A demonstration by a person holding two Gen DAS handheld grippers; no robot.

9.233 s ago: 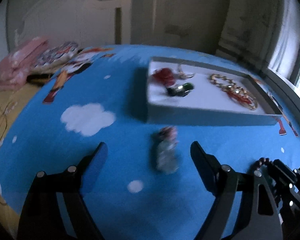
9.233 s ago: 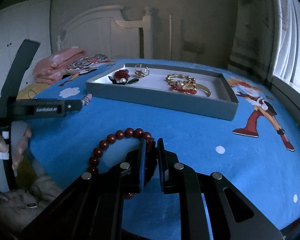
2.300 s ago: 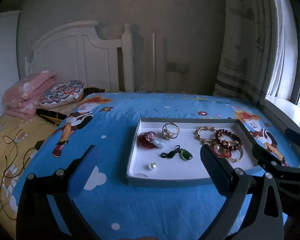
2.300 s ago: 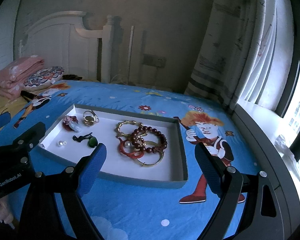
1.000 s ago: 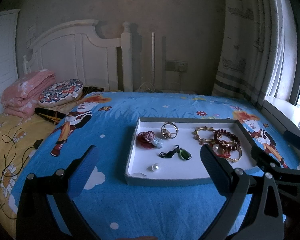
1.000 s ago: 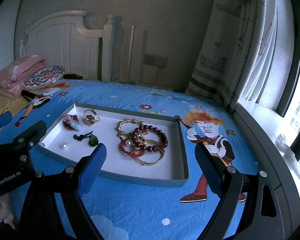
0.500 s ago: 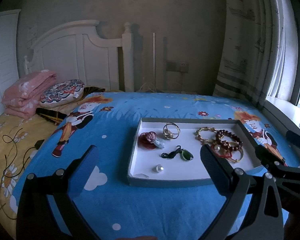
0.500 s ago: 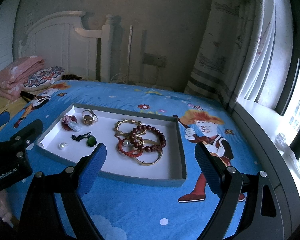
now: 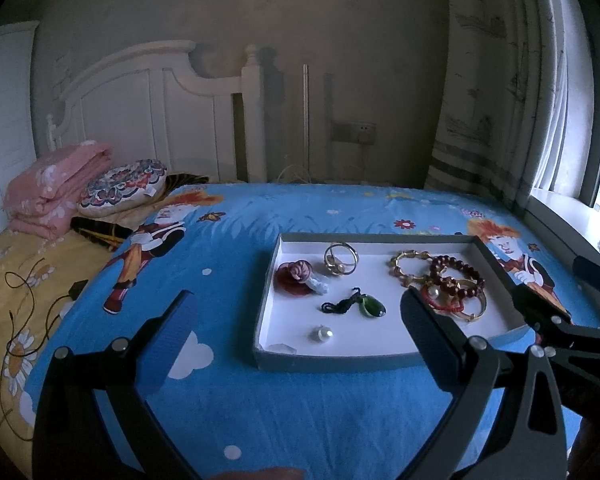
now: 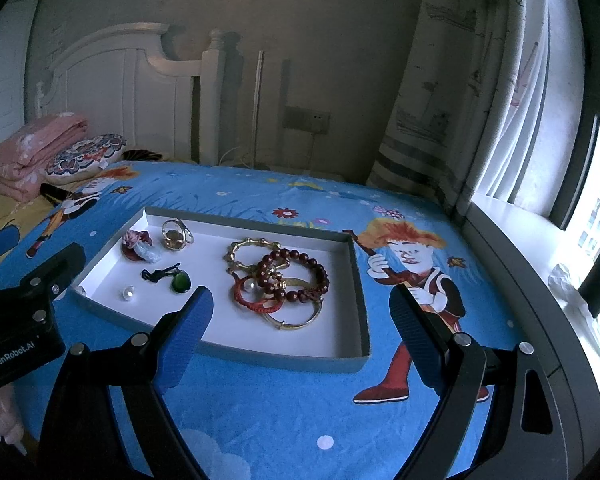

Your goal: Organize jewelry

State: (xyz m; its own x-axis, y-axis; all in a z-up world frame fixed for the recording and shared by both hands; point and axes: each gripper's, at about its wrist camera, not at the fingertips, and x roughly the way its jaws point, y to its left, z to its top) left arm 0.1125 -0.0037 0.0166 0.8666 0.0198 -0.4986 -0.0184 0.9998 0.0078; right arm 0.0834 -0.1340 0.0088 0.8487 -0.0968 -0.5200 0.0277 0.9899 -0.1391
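Note:
A grey tray with a white floor (image 9: pixel 328 360) (image 10: pixel 260 354) lies on the blue cartoon bedsheet. In it are a dark red bead bracelet (image 9: pixel 456 276) (image 10: pixel 296 276), gold bangles (image 9: pixel 410 266) (image 10: pixel 256 254), a red cord bracelet (image 10: pixel 256 300), a green pendant on a dark cord (image 9: pixel 370 306) (image 10: pixel 180 282), a pearl (image 9: pixel 321 334) (image 10: pixel 128 292), gold rings (image 9: pixel 340 260) (image 10: pixel 176 234) and a red flower piece (image 9: pixel 296 276) (image 10: pixel 134 246). My left gripper (image 9: pixel 296 332) is open and empty, held above the bed in front of the tray. My right gripper (image 10: pixel 300 320) is open and empty, to the right of the left one.
A folded pink blanket (image 9: pixel 52 196) and a patterned cushion (image 9: pixel 124 188) lie near the white headboard (image 9: pixel 160 120). A black cable (image 9: pixel 32 304) runs over the yellow sheet at the left. Curtains (image 10: pixel 480 100) and a window sill (image 10: pixel 540 280) are at the right.
The bead bracelet held by my right gripper 9 s ago now lies in the tray, and that gripper has opened. Both grippers have drawn back; over the last second the views barely shift.

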